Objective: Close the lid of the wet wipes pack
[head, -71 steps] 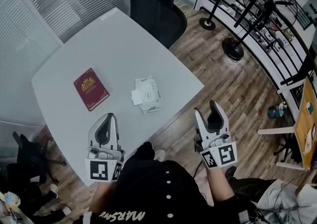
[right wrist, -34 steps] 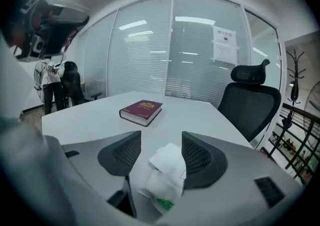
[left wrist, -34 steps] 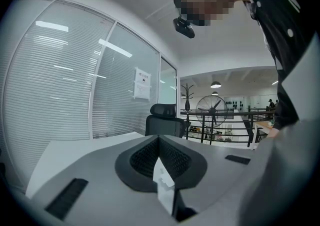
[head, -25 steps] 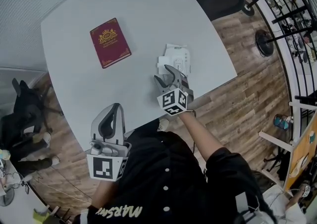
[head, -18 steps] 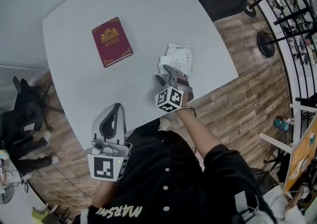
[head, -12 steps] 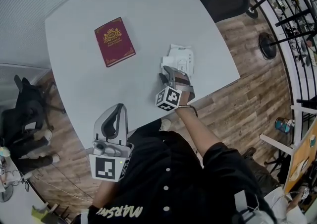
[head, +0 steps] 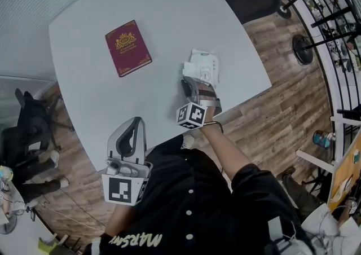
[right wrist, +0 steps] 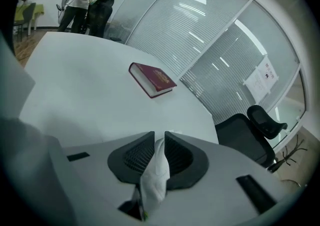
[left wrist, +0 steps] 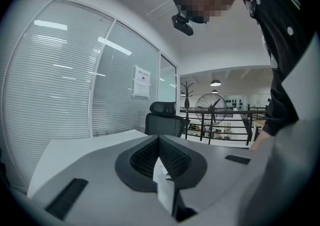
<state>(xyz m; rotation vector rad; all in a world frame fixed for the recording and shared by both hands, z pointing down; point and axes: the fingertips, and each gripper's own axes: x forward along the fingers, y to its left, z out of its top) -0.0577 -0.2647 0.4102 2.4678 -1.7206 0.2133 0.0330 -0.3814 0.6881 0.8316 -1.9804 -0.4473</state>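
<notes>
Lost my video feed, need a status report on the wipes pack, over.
Right tongs closing on near edge of white soft wet wipes pack. Left tongs shut, empty. Lid state unclear. Dark red hardcover book well apart.

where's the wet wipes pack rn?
Head view: wet wipes pack sits near the right edge of the table, right of the red book, at the right gripper, whose jaws are closing on a white part of it.

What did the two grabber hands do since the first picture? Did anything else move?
The right gripper reached out over the table to the wet wipes pack, and its fingers are closing on a white bit of it. The left gripper stayed where it was, shut. The red book did not move.
</notes>
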